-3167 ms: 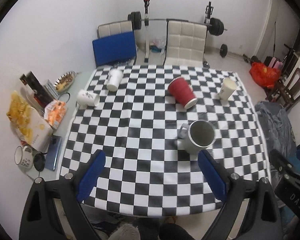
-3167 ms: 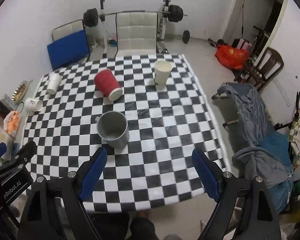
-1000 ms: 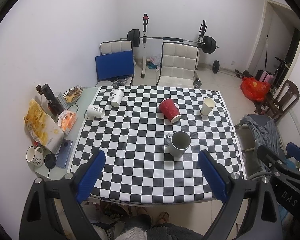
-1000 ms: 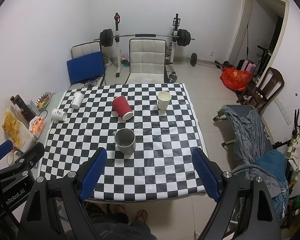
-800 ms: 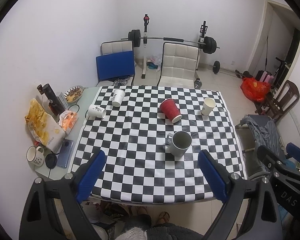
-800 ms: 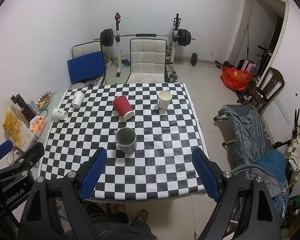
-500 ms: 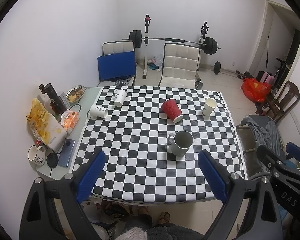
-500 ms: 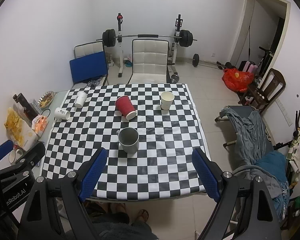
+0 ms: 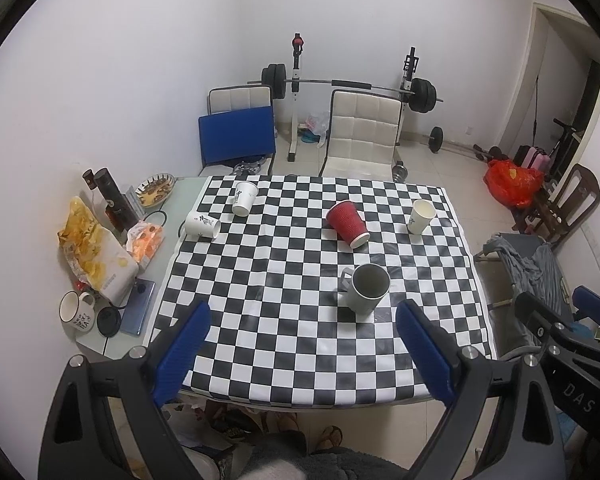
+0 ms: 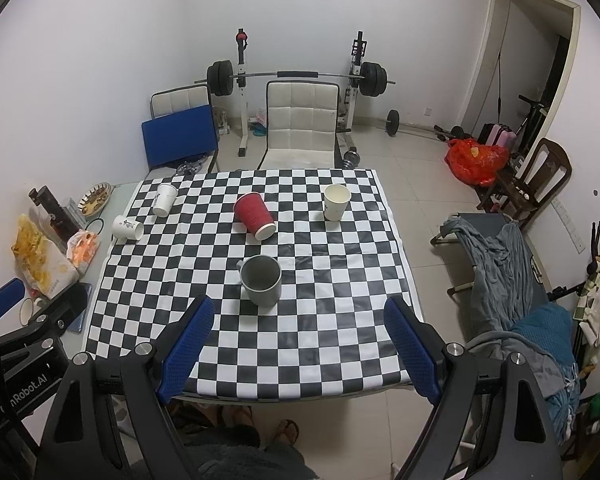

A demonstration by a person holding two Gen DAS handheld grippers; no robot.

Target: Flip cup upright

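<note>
A red paper cup (image 9: pixel 347 223) (image 10: pixel 255 215) lies on its side on the checkered table (image 9: pixel 284 344), mouth toward me. A grey mug (image 9: pixel 364 287) (image 10: pixel 261 280) stands upright in front of it. A cream paper cup (image 9: pixel 421 216) (image 10: pixel 335 201) stands upright at the far right. Two white paper cups (image 9: pixel 244 198) (image 9: pixel 202 224) lie on their sides at the far left. My left gripper (image 9: pixel 302 354) and right gripper (image 10: pixel 298 350) are both open and empty, held high above the table's near edge.
Snack bags (image 9: pixel 92 252), a dark bottle (image 9: pixel 110 196), a bowl (image 9: pixel 155 189), a white mug (image 9: pixel 75 312) and a phone (image 9: pixel 140 307) sit on the left side surface. Chairs (image 9: pixel 362 136) and a barbell rack (image 9: pixel 348 86) stand behind. A clothes-draped rack (image 10: pixel 508 264) stands right.
Both grippers have pulled up and back from the table, so the whole table shows smaller. The cups have not moved.
</note>
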